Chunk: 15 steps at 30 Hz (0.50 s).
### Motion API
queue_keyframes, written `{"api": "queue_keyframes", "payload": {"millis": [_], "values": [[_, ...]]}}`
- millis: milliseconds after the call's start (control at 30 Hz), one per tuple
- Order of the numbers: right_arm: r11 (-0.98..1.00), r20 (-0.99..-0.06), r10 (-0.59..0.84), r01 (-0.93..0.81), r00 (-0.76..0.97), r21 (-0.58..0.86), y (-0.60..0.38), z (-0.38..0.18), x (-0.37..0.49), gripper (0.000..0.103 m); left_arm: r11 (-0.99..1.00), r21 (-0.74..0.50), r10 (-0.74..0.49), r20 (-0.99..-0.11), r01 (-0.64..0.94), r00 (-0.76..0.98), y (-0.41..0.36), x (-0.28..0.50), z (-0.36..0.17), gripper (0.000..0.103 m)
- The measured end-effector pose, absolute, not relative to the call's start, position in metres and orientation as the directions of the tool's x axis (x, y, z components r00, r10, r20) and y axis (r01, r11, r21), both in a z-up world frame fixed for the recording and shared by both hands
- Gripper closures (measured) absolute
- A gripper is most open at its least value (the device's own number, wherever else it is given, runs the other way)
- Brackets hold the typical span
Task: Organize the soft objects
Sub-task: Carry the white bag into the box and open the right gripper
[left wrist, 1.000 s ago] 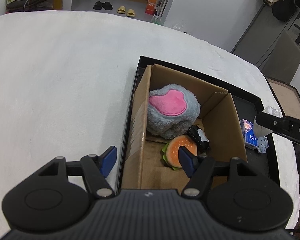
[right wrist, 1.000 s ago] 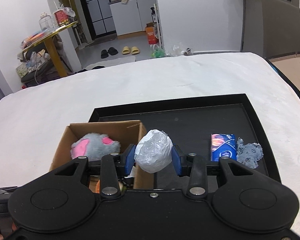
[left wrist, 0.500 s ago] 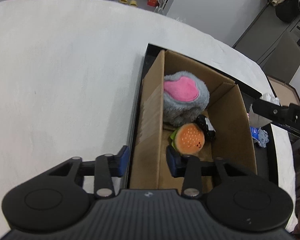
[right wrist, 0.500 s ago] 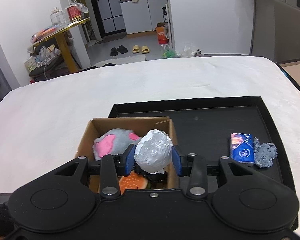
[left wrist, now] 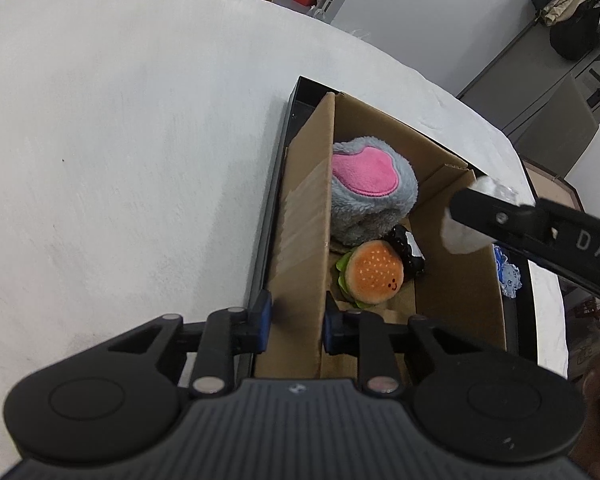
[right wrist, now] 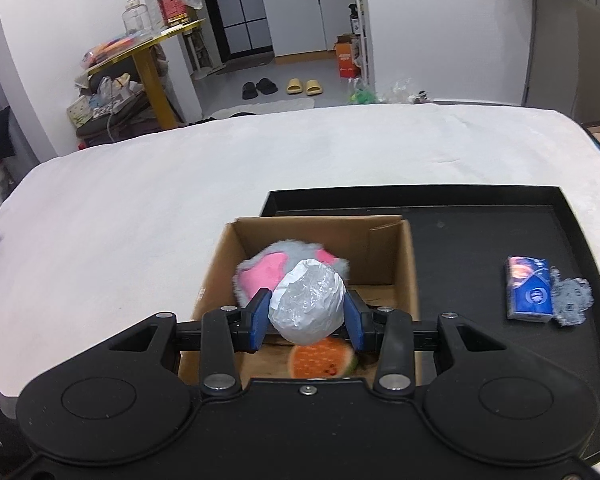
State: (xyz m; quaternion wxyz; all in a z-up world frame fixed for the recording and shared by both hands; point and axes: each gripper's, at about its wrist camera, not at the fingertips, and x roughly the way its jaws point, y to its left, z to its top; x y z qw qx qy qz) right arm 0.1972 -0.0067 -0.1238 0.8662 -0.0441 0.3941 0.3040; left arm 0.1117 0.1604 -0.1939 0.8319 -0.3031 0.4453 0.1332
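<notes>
The right gripper (right wrist: pixel 306 314) holds a white crumpled ball (right wrist: pixel 307 305) that looks wrapped in thin plastic, pressed between its two blue pads, and it hangs over the open cardboard box (right wrist: pixel 405 264). The left gripper (left wrist: pixel 295 320) is closing its jaws on the near side wall of this box, with the wall between the pads; I cannot tell if the pads press it already. Just below the right gripper the box holds a grey and pink plush toy (left wrist: pixel 370 192), a burger plush (left wrist: pixel 374 274) and a small black and white toy (left wrist: pixel 410 250). The box stands inside a black tray (right wrist: pixel 480 216) on the white table (right wrist: pixel 140 200). The main risk, I think, is that the ball is released too near the right wall of the box, so it bounces off the plush toys and rolls out onto the tray. The thin cardboard wall can also bend or tip the box if the left gripper pulls while it closes. To the right of the right gripper, a blue tissue pack (right wrist: pixel 529 295) and a grey patterned cloth piece (right wrist: pixel 572 306) lie on the tray, not yet sorted.
</notes>
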Motion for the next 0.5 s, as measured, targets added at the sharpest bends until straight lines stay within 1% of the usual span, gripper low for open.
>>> {"api": "queue_keyframes", "payload": {"millis": [67,200,300,500], "values": [[0.795,-0.704,0.516,-0.578,0.489,0.182,0.0,-0.123,0.194,0.062,0.78,-0.388,-0.049,-0.82,-0.491,0.57,0.161,0.112,-0.195,0.08],[0.777,-0.698,0.53,-0.605,0.482,0.173,0.009,-0.121,0.189,0.054,0.777,-0.396,-0.058,-0.819,-0.49,0.57,0.162,0.109,-0.193,0.079],[0.78,-0.703,0.525,-0.601,0.479,0.174,0.007,-0.12,0.191,0.052,0.778,-0.395,-0.058,-0.819,-0.488,0.571,0.162,0.108,-0.192,0.079],[0.793,-0.708,0.51,-0.586,0.489,0.166,0.001,-0.121,0.192,0.051,0.785,-0.382,-0.041,-0.818,-0.488,0.574,0.162,0.107,-0.188,0.078]]}}
